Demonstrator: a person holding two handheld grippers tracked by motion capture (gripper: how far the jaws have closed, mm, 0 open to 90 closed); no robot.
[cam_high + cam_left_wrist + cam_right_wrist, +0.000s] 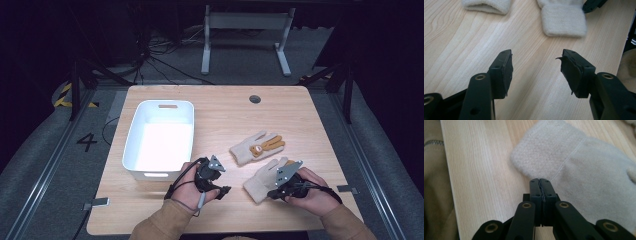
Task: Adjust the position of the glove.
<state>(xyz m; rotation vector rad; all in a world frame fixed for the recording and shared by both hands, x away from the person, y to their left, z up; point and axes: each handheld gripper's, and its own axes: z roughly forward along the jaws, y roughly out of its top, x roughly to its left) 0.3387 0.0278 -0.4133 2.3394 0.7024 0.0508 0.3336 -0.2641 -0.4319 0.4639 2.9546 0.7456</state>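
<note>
Two cream knitted gloves lie on the wooden table right of centre in the high view: the farther glove, with an orange-brown patch on its palm, and the near glove at the lower right, just under the right gripper. In the right gripper view that gripper's jaws are pressed together, their tips over the edge of the near glove; whether any wool is pinched between them cannot be told. The left gripper hangs with its jaws spread wide over bare wood at the bottom of its view, the ribbed cuff of a glove lying ahead at the top. A white plastic bin stands empty at the left. The glove looks light, soft and limp, so it will likely sag and fold when lifted; the thick cuff seems the surest place to pinch, taking both layers.
</note>
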